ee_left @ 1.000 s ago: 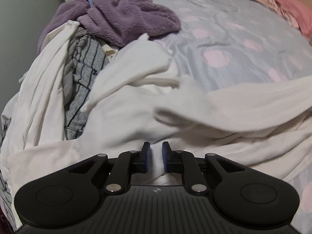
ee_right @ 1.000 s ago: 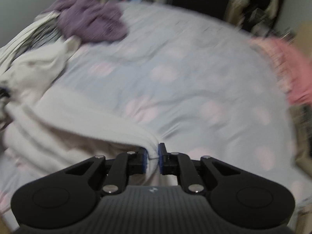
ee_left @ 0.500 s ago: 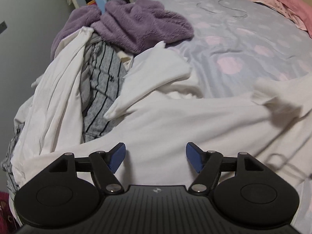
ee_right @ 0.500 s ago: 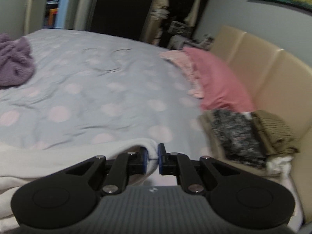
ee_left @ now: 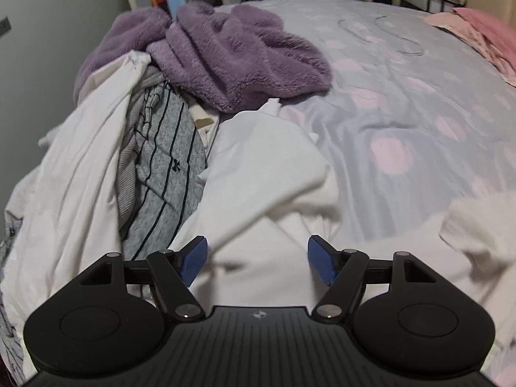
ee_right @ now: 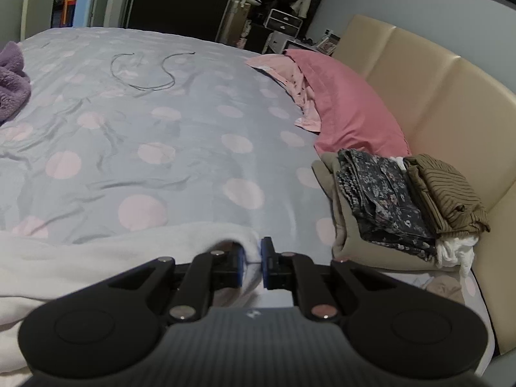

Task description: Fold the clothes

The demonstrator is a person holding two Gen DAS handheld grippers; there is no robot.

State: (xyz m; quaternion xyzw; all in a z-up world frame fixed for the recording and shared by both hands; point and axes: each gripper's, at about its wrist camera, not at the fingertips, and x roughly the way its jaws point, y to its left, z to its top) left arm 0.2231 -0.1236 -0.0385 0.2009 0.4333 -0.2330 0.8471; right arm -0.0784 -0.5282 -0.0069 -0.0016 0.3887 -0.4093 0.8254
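Left gripper (ee_left: 257, 264) just released, fingers spread above white garment (ee_left: 264, 193); right gripper (ee_right: 251, 262) pinching its edge between fingertips; probably stretching flat before folding

my left camera looks down close over the laundry pile (ee_left: 135, 148) at the bed (ee_left: 403, 103); my right faces its headboard (ee_right: 419, 96); both share the purple fleece (ee_left: 232, 54)

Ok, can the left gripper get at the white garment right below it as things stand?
Probably yes: the left gripper is open, and the white garment lies right between and ahead of its fingers, nothing covering it.
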